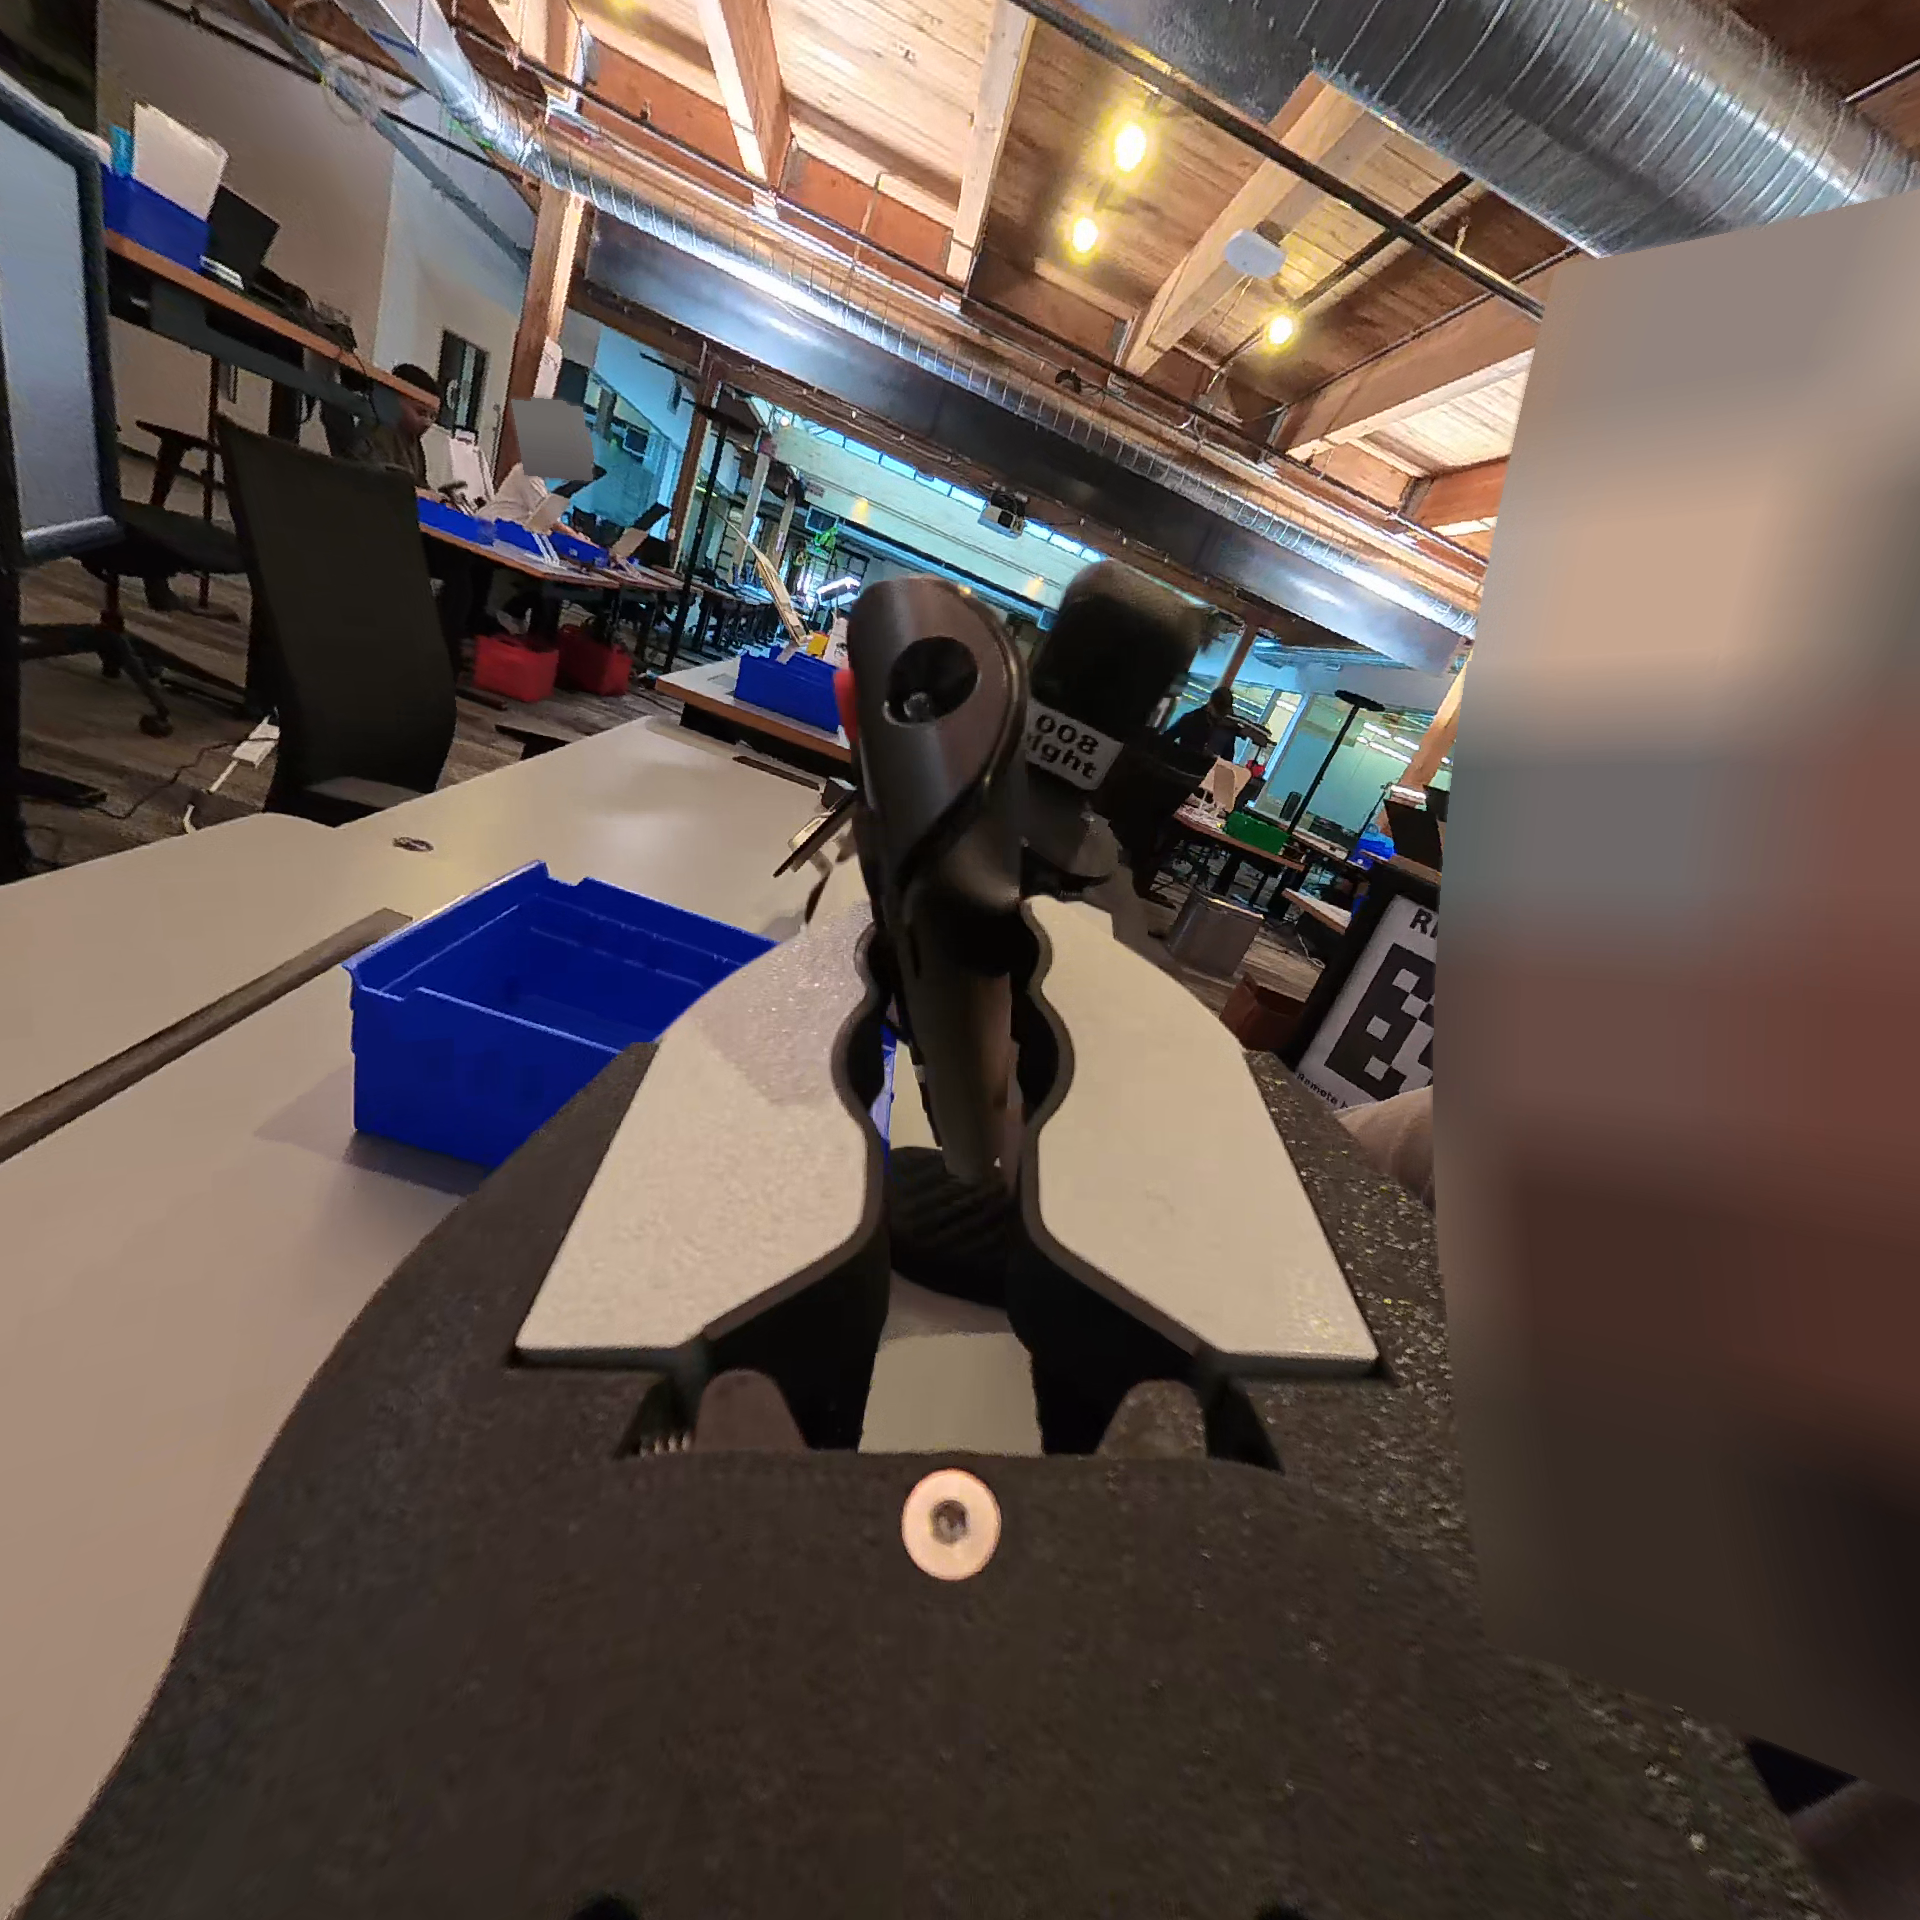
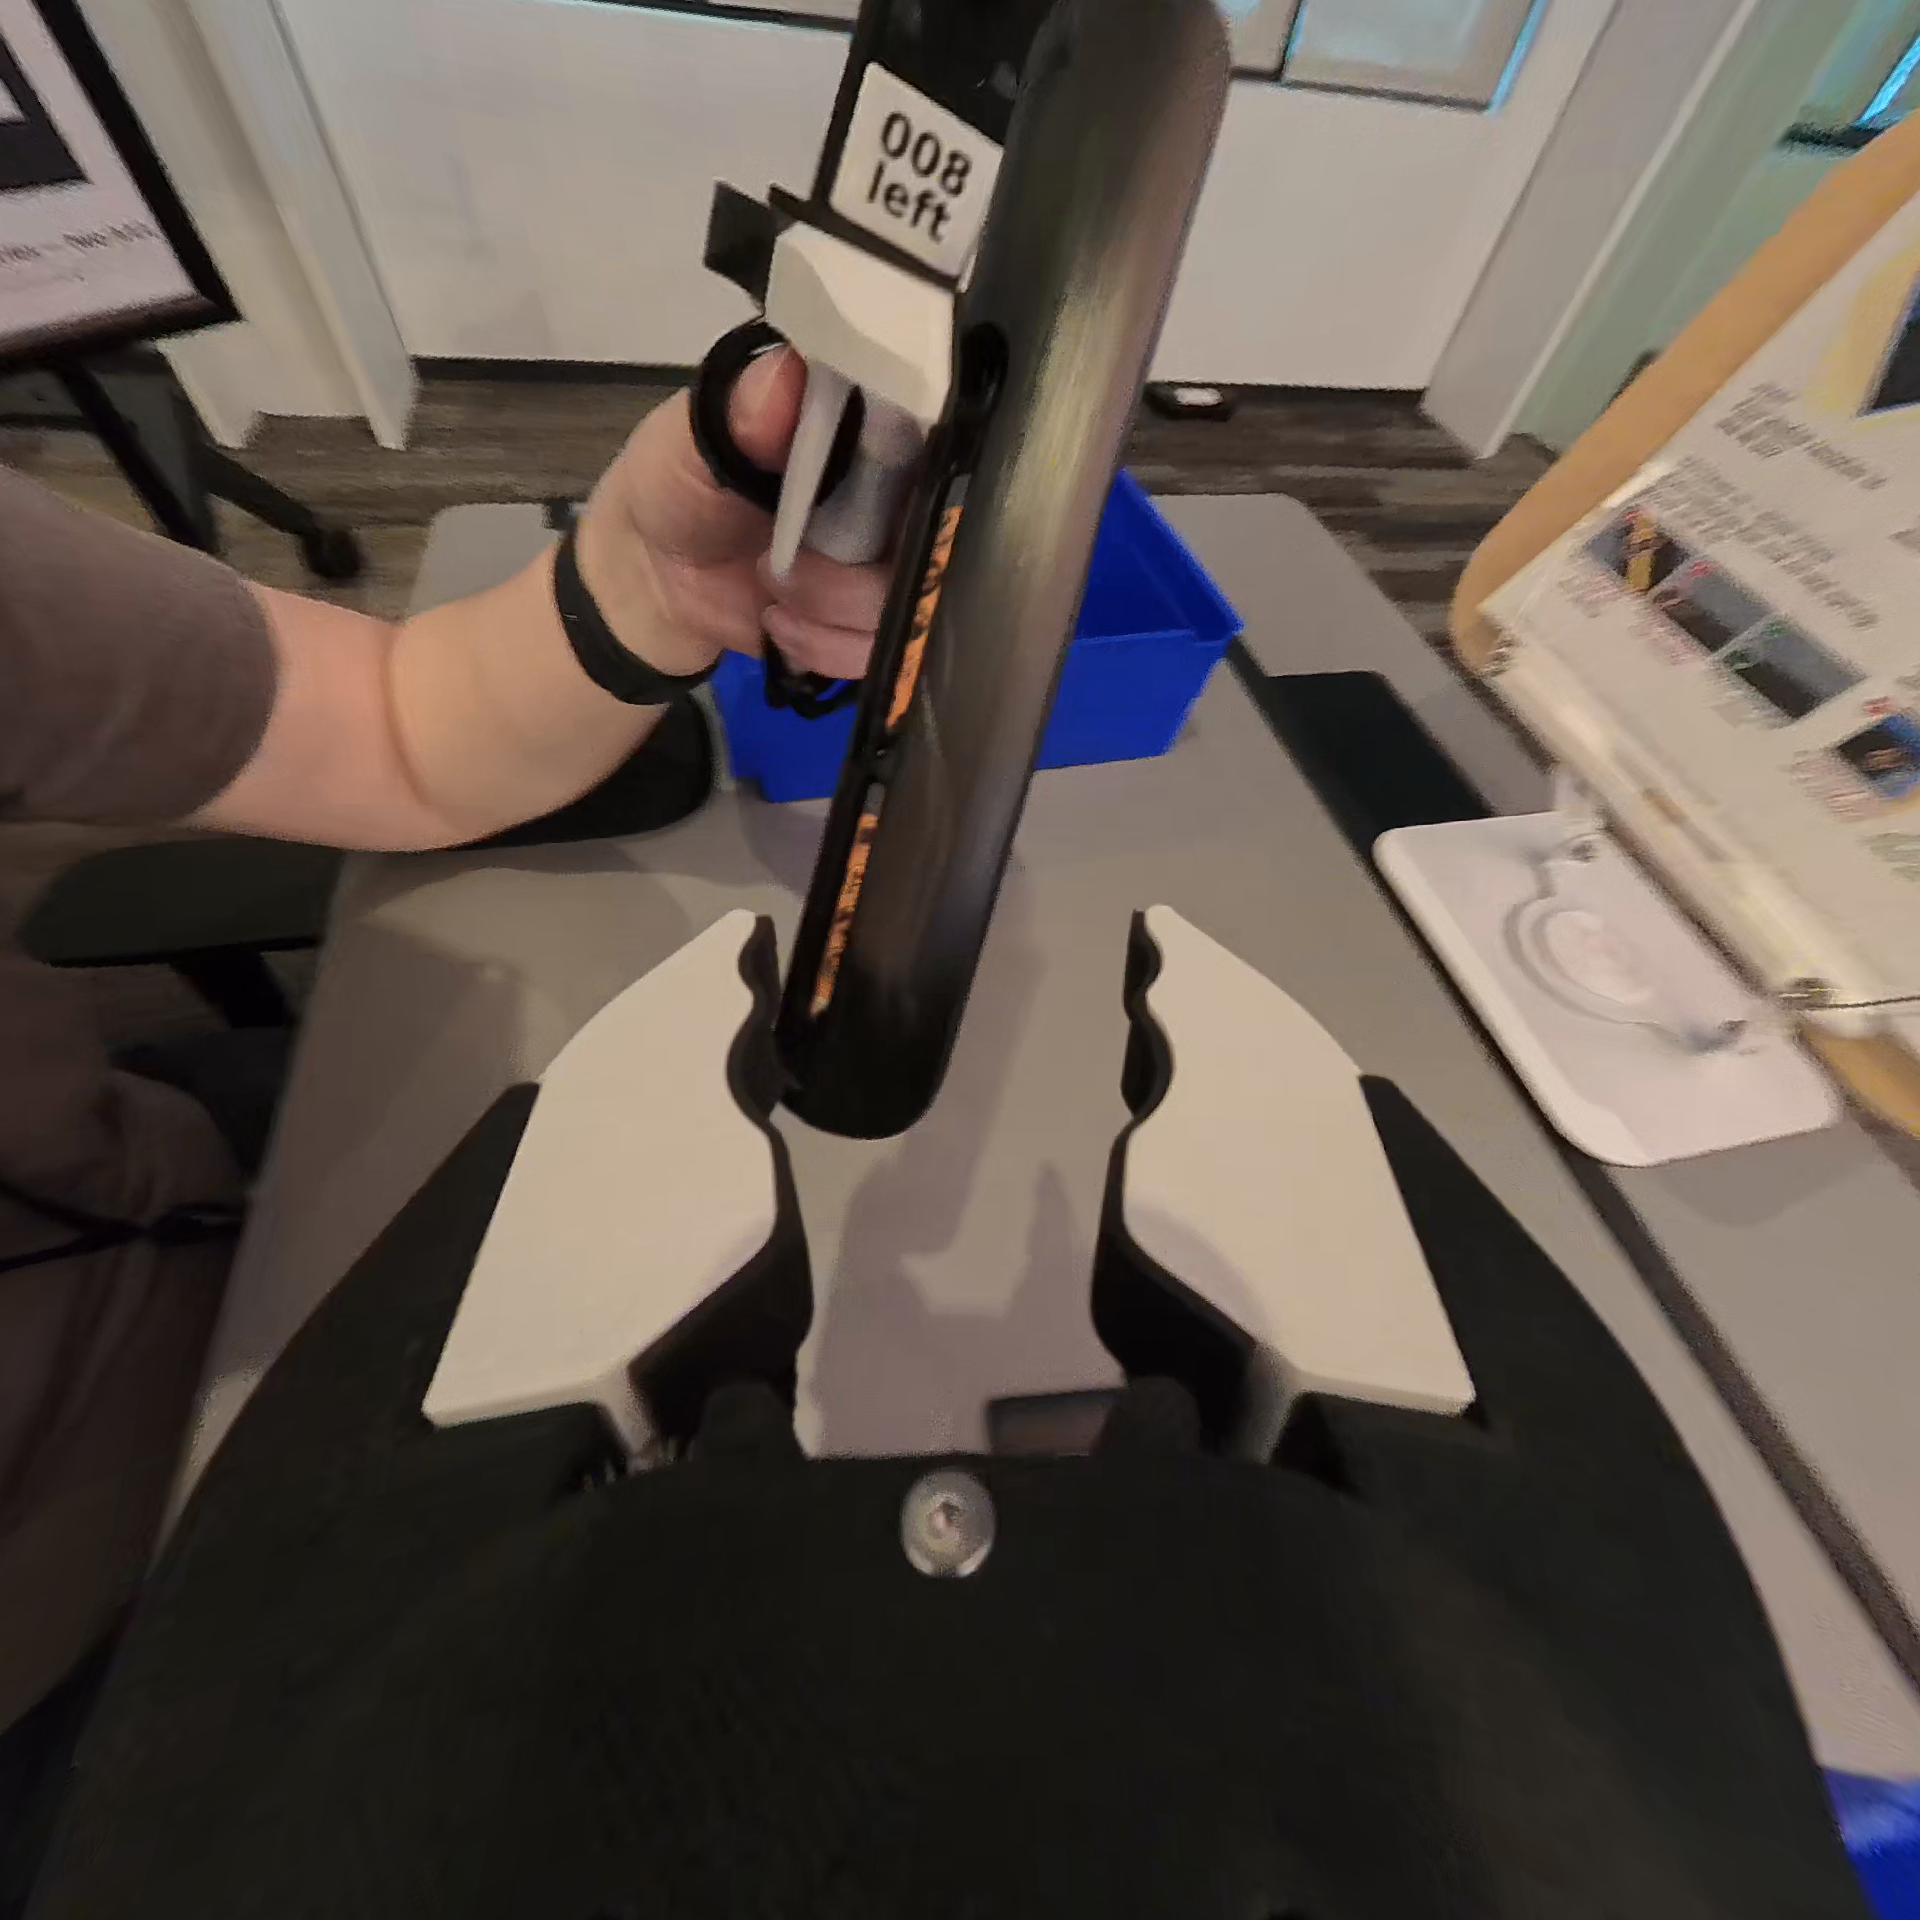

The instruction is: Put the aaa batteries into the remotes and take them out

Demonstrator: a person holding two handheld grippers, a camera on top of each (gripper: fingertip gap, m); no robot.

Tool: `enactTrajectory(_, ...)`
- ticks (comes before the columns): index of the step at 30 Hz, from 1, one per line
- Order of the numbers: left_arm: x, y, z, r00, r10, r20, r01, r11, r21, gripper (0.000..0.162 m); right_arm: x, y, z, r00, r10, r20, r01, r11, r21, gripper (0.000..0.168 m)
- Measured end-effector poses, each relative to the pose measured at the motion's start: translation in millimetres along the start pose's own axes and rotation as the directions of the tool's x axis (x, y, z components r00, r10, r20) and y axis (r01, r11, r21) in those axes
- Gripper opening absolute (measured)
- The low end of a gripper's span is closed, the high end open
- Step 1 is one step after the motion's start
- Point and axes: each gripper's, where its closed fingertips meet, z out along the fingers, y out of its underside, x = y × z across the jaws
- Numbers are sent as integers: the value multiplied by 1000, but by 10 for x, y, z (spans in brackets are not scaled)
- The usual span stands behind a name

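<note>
My left gripper (image 1: pixel 951 925) had its fingers close together, framing the other tool's dark body; I could not tell whether they pinched it. My right gripper (image 2: pixel 951 925) was spread wide. Blue bin (image 1: pixel 457 1039) sat centre-left. Remotes and batteries: could not tell where.

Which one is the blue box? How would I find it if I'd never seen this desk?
Start at the grey table. The blue bin sits on it, open at the top, just beyond the left gripper. Nothing else on this table is bright blue; what can be seen of its inside looks empty.
</note>
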Motion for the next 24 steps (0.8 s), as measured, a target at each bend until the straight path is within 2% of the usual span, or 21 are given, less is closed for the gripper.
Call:
enactTrajectory(4, 43, -26, -3, 999, 35, 13, -35, 999, 1, 22, -149, -6, 109, 967, 189, 170, -194, 981, 9, 64)
enactTrajectory(5, 53, -28, -3, 999, 38, 10, -38, 999, 0, 22, -176, 18, 118, 951, 222, 214, -225, 974, -9, 52)
enactTrajectory(6, 59, -25, -4, 999, 42, 8, -42, 999, -7, 22, -200, 24, 115, 932, 253, 258, -257, 966, -21, 28)
enactTrajectory(7, 62, -23, -8, 999, 52, 9, -52, 999, -15, 22, -198, 19, 106, 915, 288, 283, -293, 956, -25, 26)
enactTrajectory(10, 57, 94, -55, 995, 99, 13, -96, 984, -150, 23, -161, 57, 25, 897, 323, 302, -323, 945, -51, 23)
enactTrajectory(12, -1, 208, -104, 981, 186, 54, -165, 949, -267, 25, -130, 101, -62, 886, 352, 302, -345, 935, -80, 22)
enactTrajectory(15, -47, 376, -114, 950, 305, 63, -258, 885, -387, 42, -95, 228, -145, 887, 365, 284, -336, 931, -144, 22)
enactTrajectory(18, -73, 530, -62, 943, 332, 36, -281, 848, -450, 50, -104, 308, -164, 879, 379, 289, -336, 923, -188, 22)
enactTrajectory(21, -57, 586, -8, 944, 329, -3, -295, 843, -451, 47, -144, 417, -150, 885, 370, 283, -304, 919, -250, 22)
enactTrajectory(24, -85, 689, -3, 929, 369, -24, -331, 801, -499, 39, -199, 392, -145, 877, 370, 306, -300, 920, -252, 22)
